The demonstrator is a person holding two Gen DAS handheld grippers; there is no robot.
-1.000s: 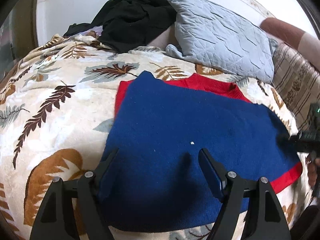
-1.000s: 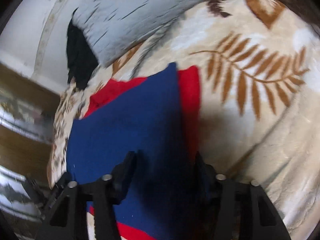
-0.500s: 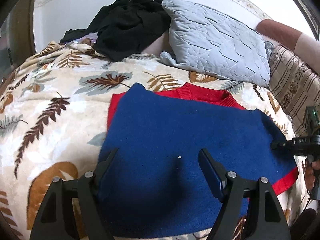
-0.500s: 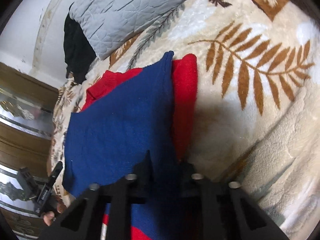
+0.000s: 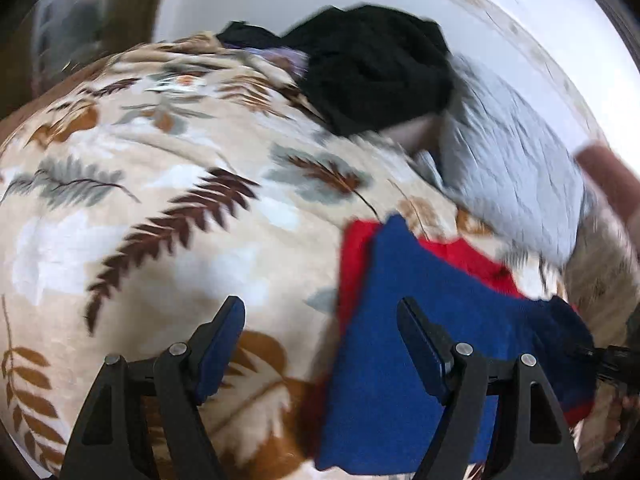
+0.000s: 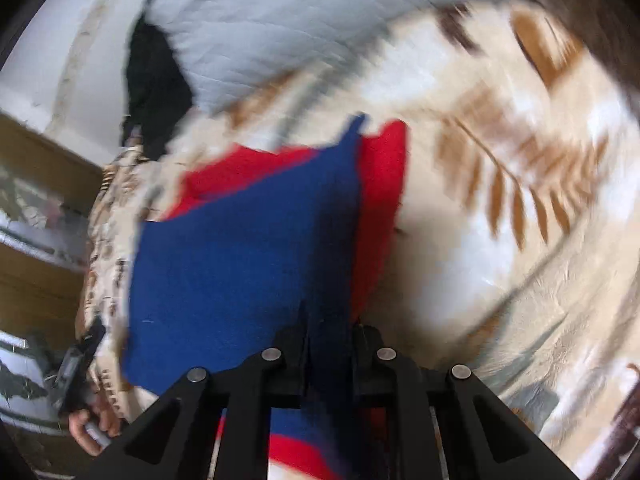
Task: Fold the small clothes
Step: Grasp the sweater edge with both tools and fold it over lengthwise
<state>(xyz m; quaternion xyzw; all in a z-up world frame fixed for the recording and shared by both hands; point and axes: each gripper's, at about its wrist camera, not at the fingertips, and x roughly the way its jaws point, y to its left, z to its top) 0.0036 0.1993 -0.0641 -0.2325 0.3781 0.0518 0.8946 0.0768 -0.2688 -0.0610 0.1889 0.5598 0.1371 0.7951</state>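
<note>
Blue-and-red sweater (image 6: 240, 256) is lying on the bed (image 5: 160, 208), right gripper (image 6: 328, 332) pinching its edge; left gripper (image 5: 320, 340) is gaping wide.

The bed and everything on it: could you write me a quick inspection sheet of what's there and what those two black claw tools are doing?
Surface: beige fleece blanket with brown leaf print, covering the bed.
Job's things: blue and red knitted sweater, lying partly folded, red showing along its edges.
Clutter: crumpled black garment; grey quilted pillow.
Grippers: left gripper open, over the sweater's edge and blanket; right gripper shut on the sweater's edge.
Cables: nothing seen.
Surroundings: white wall; wooden furniture, blurred.
</note>
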